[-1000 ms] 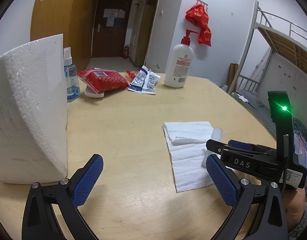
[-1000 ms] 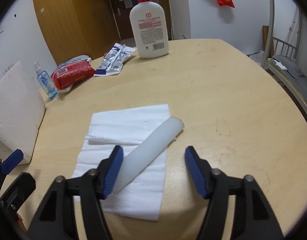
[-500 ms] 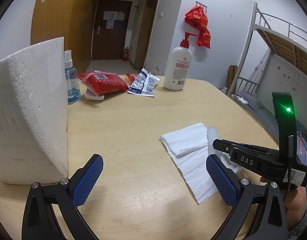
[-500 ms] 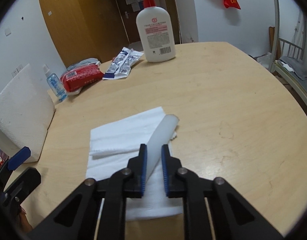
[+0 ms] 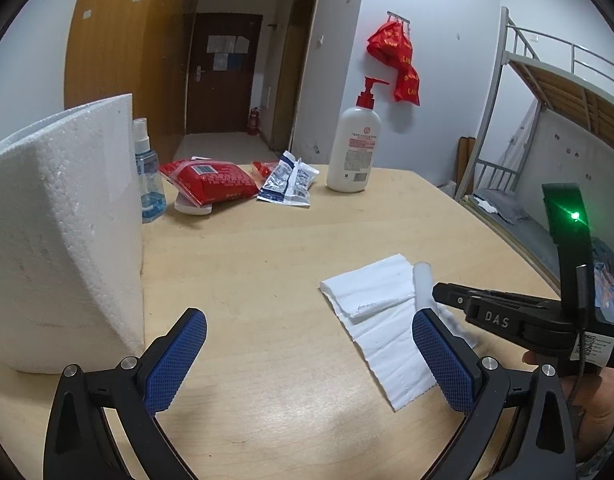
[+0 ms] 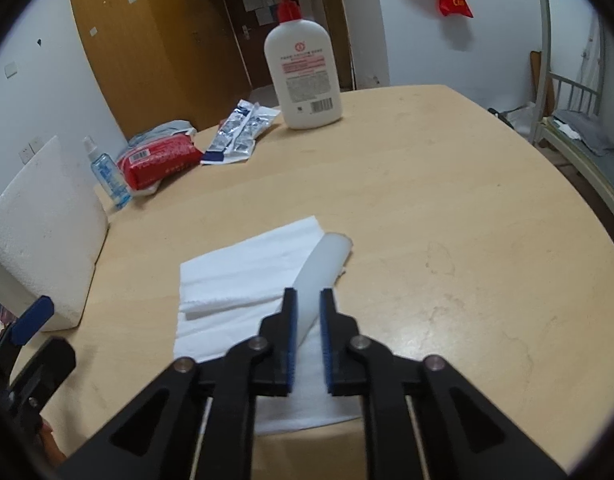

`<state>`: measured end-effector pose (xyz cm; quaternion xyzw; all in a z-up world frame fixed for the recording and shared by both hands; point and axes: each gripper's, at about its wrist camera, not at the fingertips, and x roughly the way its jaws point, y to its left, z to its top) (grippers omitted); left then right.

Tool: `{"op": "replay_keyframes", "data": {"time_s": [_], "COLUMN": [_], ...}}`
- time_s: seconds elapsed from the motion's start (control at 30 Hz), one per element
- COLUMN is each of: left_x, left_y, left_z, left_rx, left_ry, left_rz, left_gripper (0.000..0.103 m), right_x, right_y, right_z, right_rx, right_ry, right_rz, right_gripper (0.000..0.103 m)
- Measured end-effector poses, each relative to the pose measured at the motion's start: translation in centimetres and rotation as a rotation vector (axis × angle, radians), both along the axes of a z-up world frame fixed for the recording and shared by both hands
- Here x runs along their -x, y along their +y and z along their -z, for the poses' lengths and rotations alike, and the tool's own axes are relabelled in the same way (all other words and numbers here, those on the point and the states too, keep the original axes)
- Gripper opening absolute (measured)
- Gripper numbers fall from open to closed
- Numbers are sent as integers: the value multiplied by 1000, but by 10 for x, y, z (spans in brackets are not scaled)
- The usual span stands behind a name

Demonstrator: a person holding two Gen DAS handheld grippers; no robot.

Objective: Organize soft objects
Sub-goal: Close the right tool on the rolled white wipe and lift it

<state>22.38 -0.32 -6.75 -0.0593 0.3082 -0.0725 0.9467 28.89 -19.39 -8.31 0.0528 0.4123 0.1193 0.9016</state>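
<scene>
The white tube (image 6: 321, 264) is lying on the paper towel (image 6: 243, 268) near the table's (image 6: 447, 184) front edge, the right gripper (image 6: 308, 316) pinching it, jaws just easing slightly. The left gripper (image 5: 307, 356) is hovering, jaws wide, nothing between them.

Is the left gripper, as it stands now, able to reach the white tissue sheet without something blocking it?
Probably yes. The left gripper is open, and bare table lies between it and the tissue sheet. Only the right gripper, closed around the white tube, crowds the sheet's far side.
</scene>
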Motion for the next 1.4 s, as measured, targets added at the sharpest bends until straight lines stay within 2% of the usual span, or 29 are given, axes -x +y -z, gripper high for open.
{"op": "replay_keyframes", "data": {"time_s": [0.03,0.07,0.1,0.4,0.43,0.5,0.7,1.4], "left_x": [1,2,2,3,3,3,3,-5], "left_y": [0,1,2,10,10,10,10,-35], "left_z": [-1,-1,-1,-2,-2,-1,-1,6], "left_rx": [2,4,6,29,29,29,32,-30], "left_ry": [-3,-6,-7,-8,-8,-2,2,31], "left_rz": [-2,-5,-6,-19,-18,-13,-7,52], "left_gripper": [103,103,103,103,103,103,103,103], "right_x": [-1,0,1,-8,-8,-7,-4,14], "right_y": [1,3,3,17,18,20,20,-26], "right_z": [0,0,-1,7,9,10,7,-18], "right_rx": [0,2,5,115,125,148,144,-9], "right_ry": [1,-4,-11,18,26,13,-12,-78], "right_rz": [0,-4,-2,-5,-8,-11,-35,-19], "right_gripper": [34,46,52,52,51,33,16,16]}}
